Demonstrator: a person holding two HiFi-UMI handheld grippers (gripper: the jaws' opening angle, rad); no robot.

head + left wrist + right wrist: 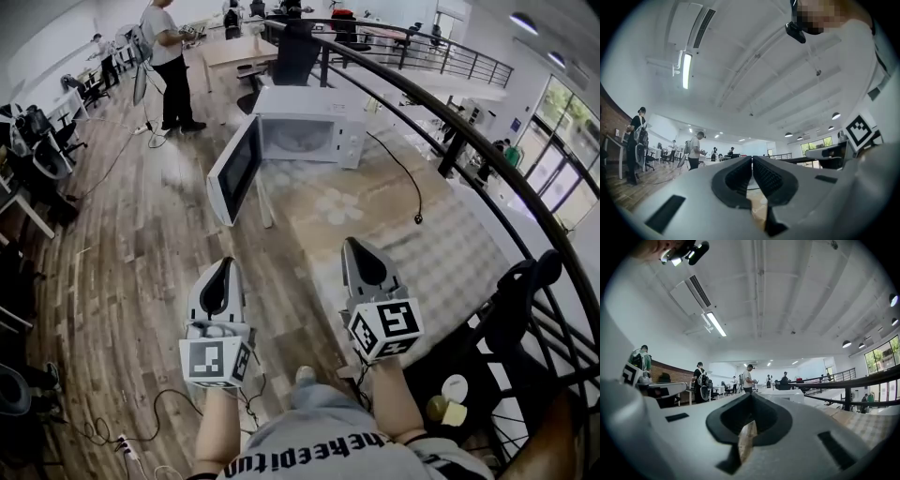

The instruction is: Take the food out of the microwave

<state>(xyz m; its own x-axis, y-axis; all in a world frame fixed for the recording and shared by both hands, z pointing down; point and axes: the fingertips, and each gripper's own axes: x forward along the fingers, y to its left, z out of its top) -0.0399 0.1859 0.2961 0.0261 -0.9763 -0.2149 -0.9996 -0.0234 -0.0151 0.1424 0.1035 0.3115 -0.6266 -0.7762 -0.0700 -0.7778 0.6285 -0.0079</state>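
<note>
One white box-shaped microwave oven (314,131) stands at the far end of one pale wooden table (375,234). Its single hinged door (234,169) is swung fully open to the left. The cavity contents are too small to identify.

Two grippers are held short of the microwave, well apart from it:
- Left gripper (226,265): jaws pressed together, empty.
- Right gripper (353,246): jaws pressed together, empty.

One black cable (405,173) trails right of the microwave.
</note>
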